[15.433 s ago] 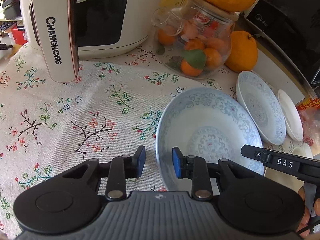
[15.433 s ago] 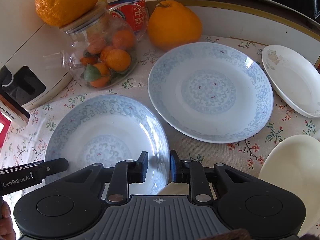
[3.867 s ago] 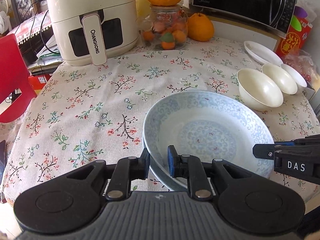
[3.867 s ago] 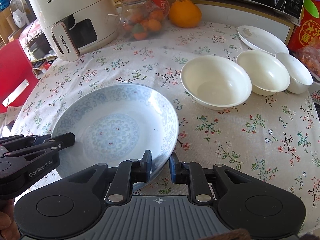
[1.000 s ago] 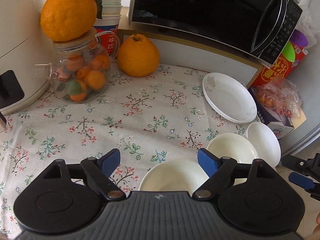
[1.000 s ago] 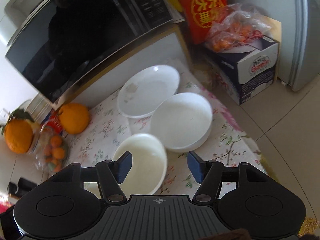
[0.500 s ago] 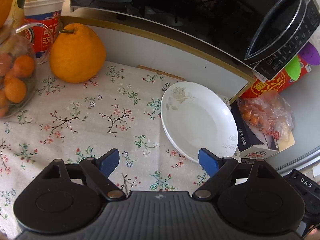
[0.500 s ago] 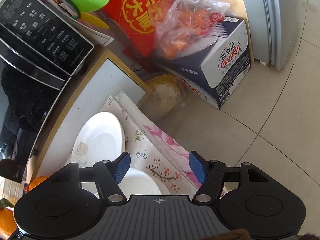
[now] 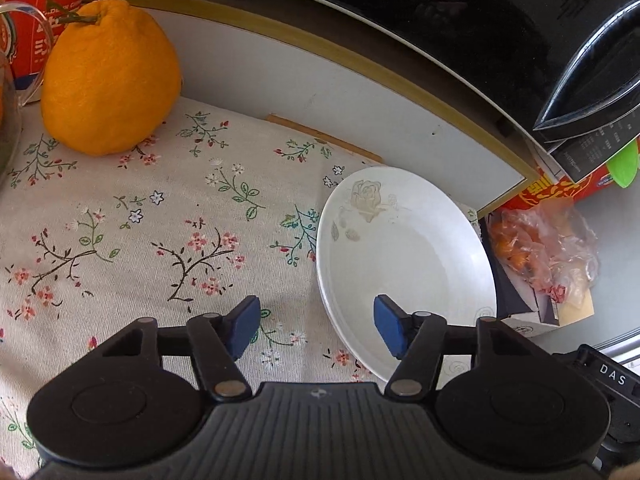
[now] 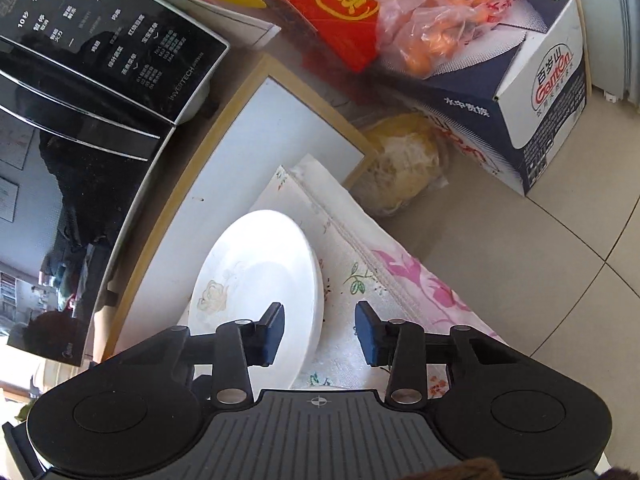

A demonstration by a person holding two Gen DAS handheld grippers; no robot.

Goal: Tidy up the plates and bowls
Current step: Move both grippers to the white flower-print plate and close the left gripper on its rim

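Observation:
A white plate with a faint rose print point(image 9: 404, 256) lies on the floral tablecloth point(image 9: 160, 216) near the table's far right corner. My left gripper point(image 9: 316, 330) is open and empty, its jaws straddling the plate's near left rim just above it. In the right wrist view the same plate point(image 10: 260, 276) lies by the table edge. My right gripper point(image 10: 320, 330) is open and empty, its jaws straddling the plate's right rim. The blue-patterned plates and the bowls are out of view.
A large orange citrus point(image 9: 108, 80) sits at the back left. A black microwave point(image 9: 500, 20) on a white board overhangs the back. Beyond the table edge stand a carton point(image 10: 532, 96), a bag of oranges point(image 9: 548, 248) and a red box point(image 10: 332, 4) on the tiled floor.
Both grippers have moved closer to the white plate. The left one has come down so its jaws straddle the plate's left rim; the right one now frames the right rim.

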